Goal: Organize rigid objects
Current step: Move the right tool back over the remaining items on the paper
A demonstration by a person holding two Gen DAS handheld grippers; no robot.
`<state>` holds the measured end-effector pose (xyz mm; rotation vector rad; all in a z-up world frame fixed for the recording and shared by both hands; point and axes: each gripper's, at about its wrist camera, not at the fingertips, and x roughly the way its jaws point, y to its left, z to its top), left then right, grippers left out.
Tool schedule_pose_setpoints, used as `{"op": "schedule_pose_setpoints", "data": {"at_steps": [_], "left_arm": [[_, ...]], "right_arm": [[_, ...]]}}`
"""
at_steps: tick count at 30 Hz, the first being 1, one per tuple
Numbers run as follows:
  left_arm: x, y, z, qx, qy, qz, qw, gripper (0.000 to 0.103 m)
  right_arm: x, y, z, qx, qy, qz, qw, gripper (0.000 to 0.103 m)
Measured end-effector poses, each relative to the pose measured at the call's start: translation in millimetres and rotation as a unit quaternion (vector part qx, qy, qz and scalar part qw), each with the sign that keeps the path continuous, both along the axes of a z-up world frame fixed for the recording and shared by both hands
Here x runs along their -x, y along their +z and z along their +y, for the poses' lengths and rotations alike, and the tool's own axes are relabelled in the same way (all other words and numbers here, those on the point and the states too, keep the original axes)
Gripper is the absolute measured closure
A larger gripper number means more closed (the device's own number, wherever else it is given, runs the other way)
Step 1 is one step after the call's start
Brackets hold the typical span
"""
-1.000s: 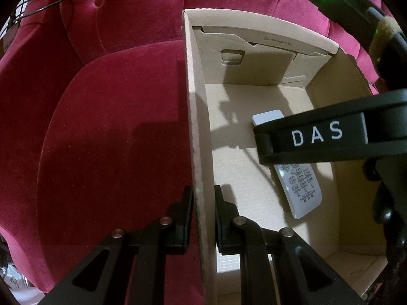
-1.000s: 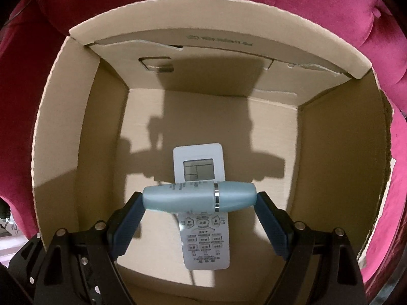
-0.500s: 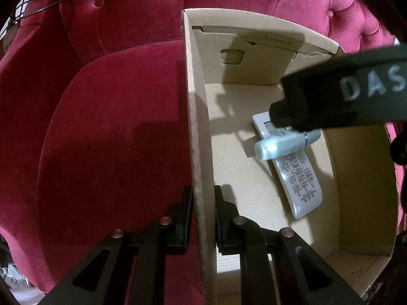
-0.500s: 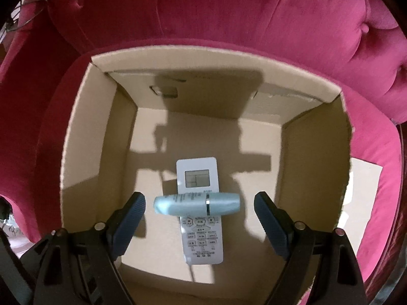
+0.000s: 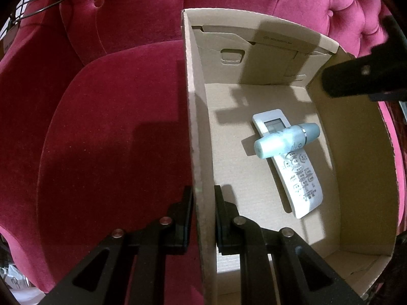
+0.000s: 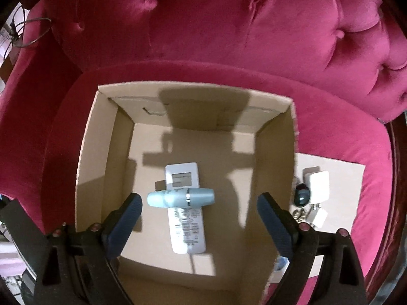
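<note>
1. Sitting on a crimson velvet armchair (image 6: 279, 38), an open cardboard box (image 6: 101, 152) is filling the centre of the right wrist view and the right half of the left wrist view.

2. Lying on the box floor, at centre right of the left wrist frame, a white remote control (image 5: 300, 175) is carrying a pale blue bottle (image 5: 285, 141) crosswise over its upper part, the 2 touching.

3. The left gripper (image 5: 202, 218) is pinching the box's left wall, at lower centre of its frame, with 1 finger outside and 1 inside and the jaws narrowed onto the cardboard.

4. The right gripper (image 6: 199, 216) is hanging above the box, at the bottom of its own frame, with its blue pads (image 6: 127, 218) spread wide and nothing between them.

5. A flat cardboard sheet (image 6: 343, 178) is lying on the seat just beside the box, at middle right of the right wrist view, and is bearing a white charger block (image 6: 316, 183), a dark rounded object (image 6: 302, 197) and smaller items too blurred to name.

6. Judging by the layout, 2 items are packed and the job appears partly done, with the pieces on the sheet probably waiting to go in.
</note>
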<state>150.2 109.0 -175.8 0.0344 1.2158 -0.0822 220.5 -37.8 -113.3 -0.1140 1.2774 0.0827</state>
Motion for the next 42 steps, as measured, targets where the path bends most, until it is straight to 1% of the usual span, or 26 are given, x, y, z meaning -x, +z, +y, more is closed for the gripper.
{"op": "schedule_pose_setpoints", "data": {"at_steps": [4,7,15,23,26,33,36,42], "left_arm": [[-0.4,0.2,-1.0,-0.003,-0.001,0.0,1.0,0.087],[-0.7,-0.6,-0.7,-0.003,0.0,0.0,1.0,0.087],[-0.6,-0.7,-0.9,-0.004,-0.001,0.0,1.0,0.087],[-1.0,-0.1,-2.1,-0.005,-0.002,0.001,1.0,0.087],[-1.0,0.0,-2.5,-0.005,-0.002,0.001,1.0,0.087],[-1.5,0.1,-2.6,-0.005,-0.002,0.002,1.0,0.087],[-1.9,0.1,-2.6,-0.005,-0.002,0.002,1.0,0.087],[-1.7,-0.4,-2.8,-0.004,-0.002,0.002,1.0,0.087]], "right_arm": [[4.3,11.7,-11.6,-0.004,-0.004,-0.007,1.0,0.005],[5.6,19.8,-25.0,0.009,-0.003,-0.014,1.0,0.004],[3.4,27.9,-71.7,0.023,-0.026,-0.023,0.999,0.004],[-6.3,29.2,-115.6,0.032,-0.058,-0.022,0.998,0.004],[-10.0,24.4,-131.8,0.033,-0.073,-0.019,0.997,0.004],[-10.4,2.6,-165.8,0.038,-0.106,-0.004,0.994,0.004],[-12.4,-8.0,-176.1,0.041,-0.112,0.0,0.993,0.004],[-20.7,-24.0,-188.2,0.032,-0.123,0.012,0.992,0.004]]}}
